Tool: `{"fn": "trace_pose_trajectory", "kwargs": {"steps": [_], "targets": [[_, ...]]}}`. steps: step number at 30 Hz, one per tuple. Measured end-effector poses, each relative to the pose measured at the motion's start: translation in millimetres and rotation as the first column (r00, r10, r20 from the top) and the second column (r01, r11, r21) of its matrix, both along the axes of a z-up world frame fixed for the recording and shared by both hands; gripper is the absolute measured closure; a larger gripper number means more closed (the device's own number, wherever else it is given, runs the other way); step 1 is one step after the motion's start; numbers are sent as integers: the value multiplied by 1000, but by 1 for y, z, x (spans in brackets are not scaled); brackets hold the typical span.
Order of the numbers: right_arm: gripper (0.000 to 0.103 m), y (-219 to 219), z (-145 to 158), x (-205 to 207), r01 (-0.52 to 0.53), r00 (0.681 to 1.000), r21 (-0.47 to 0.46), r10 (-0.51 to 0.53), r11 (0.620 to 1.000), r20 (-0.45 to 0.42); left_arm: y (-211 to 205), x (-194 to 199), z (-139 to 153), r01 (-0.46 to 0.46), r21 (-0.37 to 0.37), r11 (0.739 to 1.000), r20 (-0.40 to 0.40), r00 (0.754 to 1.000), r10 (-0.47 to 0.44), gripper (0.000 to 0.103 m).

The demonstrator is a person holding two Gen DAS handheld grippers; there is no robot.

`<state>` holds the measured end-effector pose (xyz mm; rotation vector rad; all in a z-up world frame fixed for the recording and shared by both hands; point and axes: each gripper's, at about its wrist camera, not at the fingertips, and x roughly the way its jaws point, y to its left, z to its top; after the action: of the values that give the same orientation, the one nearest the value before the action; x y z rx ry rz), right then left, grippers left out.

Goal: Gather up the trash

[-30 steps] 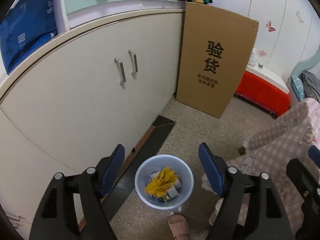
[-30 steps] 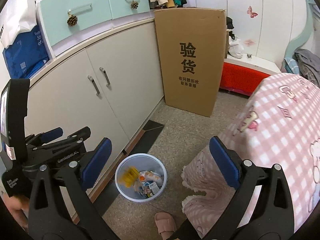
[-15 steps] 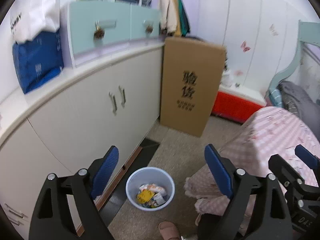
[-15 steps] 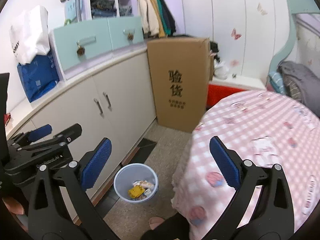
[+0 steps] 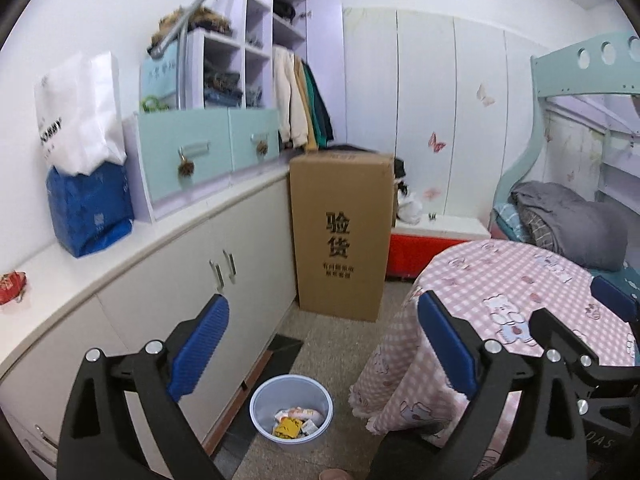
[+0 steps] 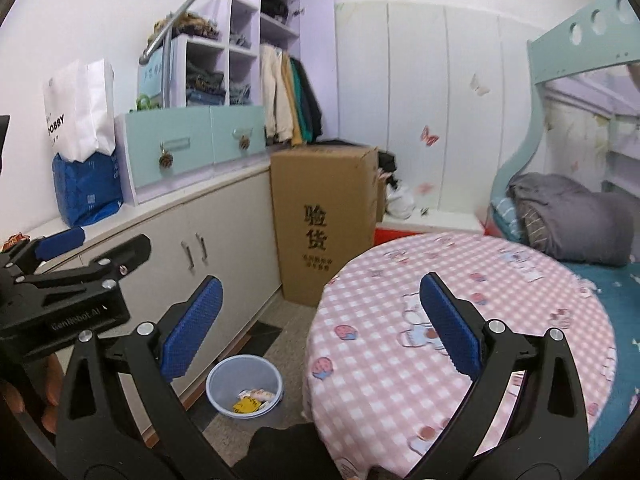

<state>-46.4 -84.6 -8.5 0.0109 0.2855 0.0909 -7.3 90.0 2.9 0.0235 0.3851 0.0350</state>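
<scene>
Inspector A: Location of the trash?

Inspector B: Wrappers, one yellow packet [image 5: 287, 427] among them, lie in the pale blue wastebasket [image 5: 260, 400] on the floor, between the cabinet and the pink checked tablecloth [image 6: 460, 280].

Inspector A: Handling?

Inspector B: Judged light, thin, crinkly, likely slippery; best pinched at a raised edge.

Inspector A: Grippers?

Inspector B: Left hand-held gripper [image 5: 320, 352] opening, nothing between its jaws. Right hand-held gripper [image 6: 320, 328] released, empty.

Both looking slightly downward from well above the floor. Sharing the bin [image 5: 291, 412], cardboard box [image 5: 344, 236] and table [image 6: 460, 336].
</scene>
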Motion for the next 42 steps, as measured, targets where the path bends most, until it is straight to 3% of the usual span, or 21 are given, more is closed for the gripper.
{"fn": "trace_pose_trajectory", "kwargs": {"steps": [9, 15, 42], "targets": [[6, -16, -1, -57, 58, 995, 12, -58, 998, 77, -12, -62, 15, 20, -7, 1000, 109, 994, -19, 8], [6, -24, -4, -78, 92, 990, 3, -92, 996, 105, -21, -83, 14, 48, 3, 999, 124, 991, -48, 8], [6, -28, -12, -86, 112, 990, -5, -111, 994, 92, -32, -94, 13, 101, 19, 995, 135, 985, -102, 8]]}}
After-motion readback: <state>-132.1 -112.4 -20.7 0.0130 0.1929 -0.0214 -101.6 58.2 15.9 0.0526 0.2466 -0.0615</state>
